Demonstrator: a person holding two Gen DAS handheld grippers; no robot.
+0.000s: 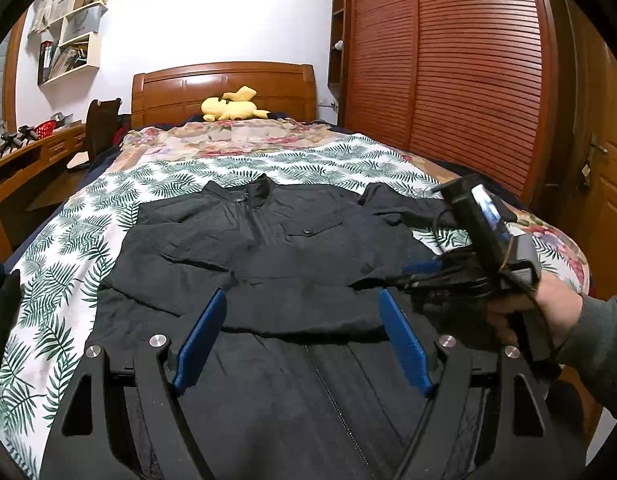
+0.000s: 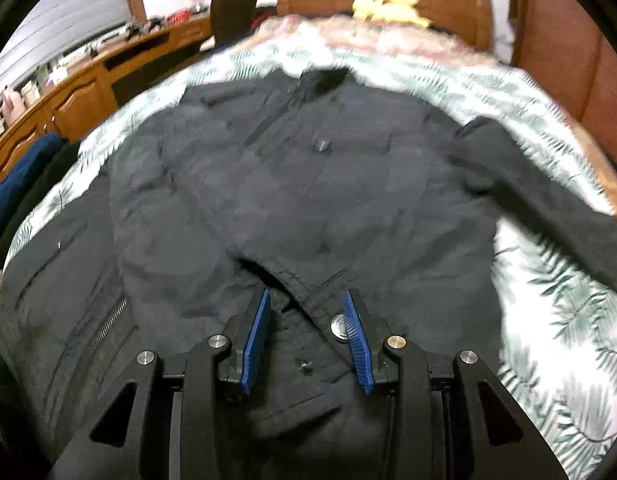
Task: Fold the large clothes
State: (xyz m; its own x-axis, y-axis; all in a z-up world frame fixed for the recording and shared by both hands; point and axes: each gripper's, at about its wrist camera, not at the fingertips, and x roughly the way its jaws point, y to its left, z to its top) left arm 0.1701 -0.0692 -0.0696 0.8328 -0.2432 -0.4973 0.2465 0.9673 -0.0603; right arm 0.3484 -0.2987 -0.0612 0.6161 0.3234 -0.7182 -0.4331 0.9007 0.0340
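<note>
Tongs of the left hand (image 1: 302,338) are spread wide over the folded hem of the black jacket (image 1: 276,248), gripping nothing. The right tongs (image 2: 306,342) are parted more narrowly above a snap button (image 2: 339,326) on the jacket front, also empty. The jacket is laid flat on the leaf-print bedspread (image 1: 68,240), collar toward the headboard (image 1: 224,88). Bare bedspread is seen beyond both sleeves.
</note>
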